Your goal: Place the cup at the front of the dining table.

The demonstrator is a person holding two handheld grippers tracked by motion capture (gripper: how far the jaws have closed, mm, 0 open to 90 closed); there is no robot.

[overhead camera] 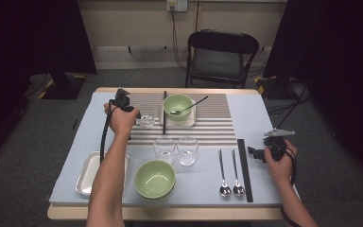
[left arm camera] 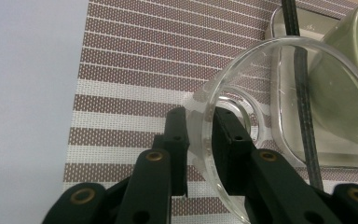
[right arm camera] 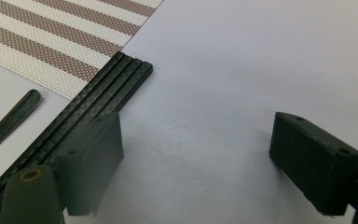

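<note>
Left gripper (overhead camera: 134,112) sits at the far left part of the striped mat (overhead camera: 217,127) in the high view, held in the person's left hand (overhead camera: 120,119). Its tips are at a small clear glass (overhead camera: 146,116) that stands on the mat, just left of a black stick (overhead camera: 164,112) and a green bowl (overhead camera: 177,106) with a spoon (overhead camera: 191,106) in it. Right gripper (overhead camera: 254,152) is low over the blue-grey table cover (overhead camera: 255,111) on the right side, in the right hand (overhead camera: 280,161), just right of the black chopsticks (overhead camera: 245,169). Two more glasses (overhead camera: 176,150) stand side by side in the middle. Another green bowl (overhead camera: 155,179), a metal tray (overhead camera: 89,173) and two spoons (overhead camera: 230,171) lie near the front edge.

Next, the left gripper view. One black jaw is outside the glass (left arm camera: 289,116) and one is inside, so the rim wall runs between them. The glass looks tilted. The jaws are close to the wall, and I cannot tell for sure whether both pads press on it. The mat (left arm camera: 135,60) lies under it.

Last, the right gripper view. Its jaws stand wide apart with only bare table cover (right arm camera: 242,70) between them. The chopsticks (right arm camera: 98,98) lie by the left jaw, and their end touches a corner of the mat (right arm camera: 51,37).
</note>
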